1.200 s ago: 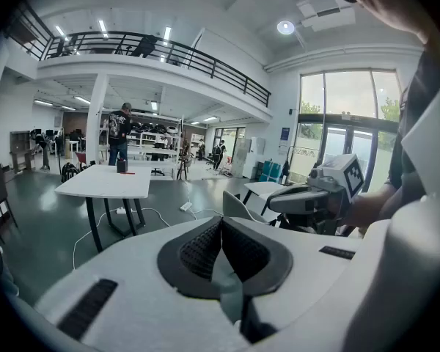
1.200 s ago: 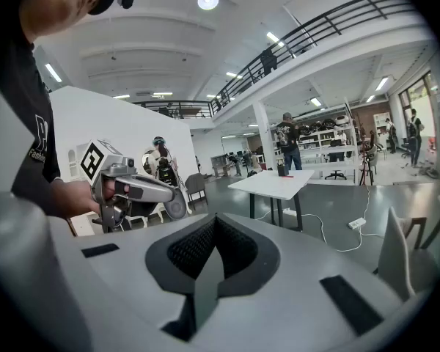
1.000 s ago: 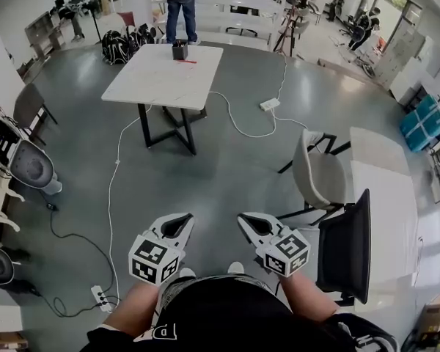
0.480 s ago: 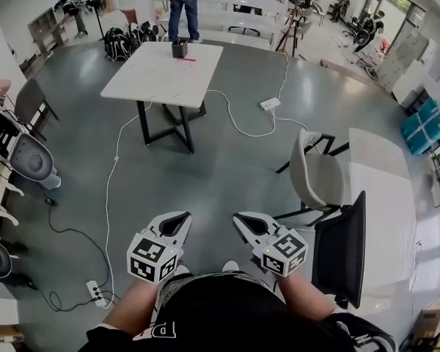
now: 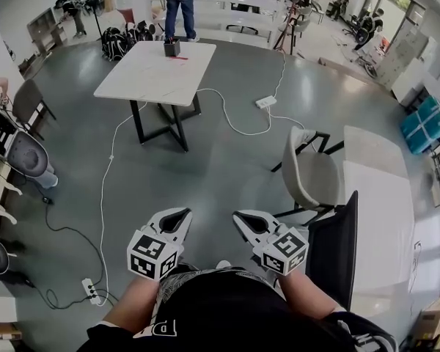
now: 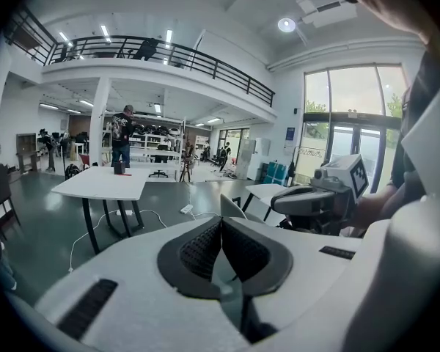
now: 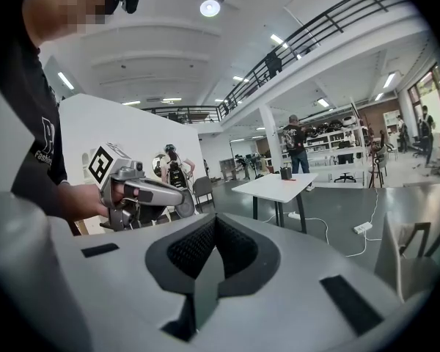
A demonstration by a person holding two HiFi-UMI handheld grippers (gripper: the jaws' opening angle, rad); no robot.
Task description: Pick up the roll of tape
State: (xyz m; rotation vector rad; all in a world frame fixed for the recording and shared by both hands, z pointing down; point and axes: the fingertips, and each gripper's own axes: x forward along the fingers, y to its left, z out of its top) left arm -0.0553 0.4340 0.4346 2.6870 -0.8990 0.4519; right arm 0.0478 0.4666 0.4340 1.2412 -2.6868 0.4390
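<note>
White plastic left gripper (image 5: 177, 218) and right gripper (image 5: 243, 220), bottom centre, both have jaws pressed together on nothing. No roll of tape is discernible; it is possibly on the white rectangular table (image 5: 143, 79) at upper left, well apart. Nothing done yet: approach, grasp and lift all remain.

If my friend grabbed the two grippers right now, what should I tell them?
The left gripper is shut with nothing in it. The right gripper is shut and empty too. Both are held low in front of the person, over the grey floor.
Things: the white table stands well ahead, with a dark container and a small red thing on it. No roll of tape can be made out in any view.
Done: nothing picked up.
Left: probably go to the table, find the tape, open a gripper and grasp it.
</note>
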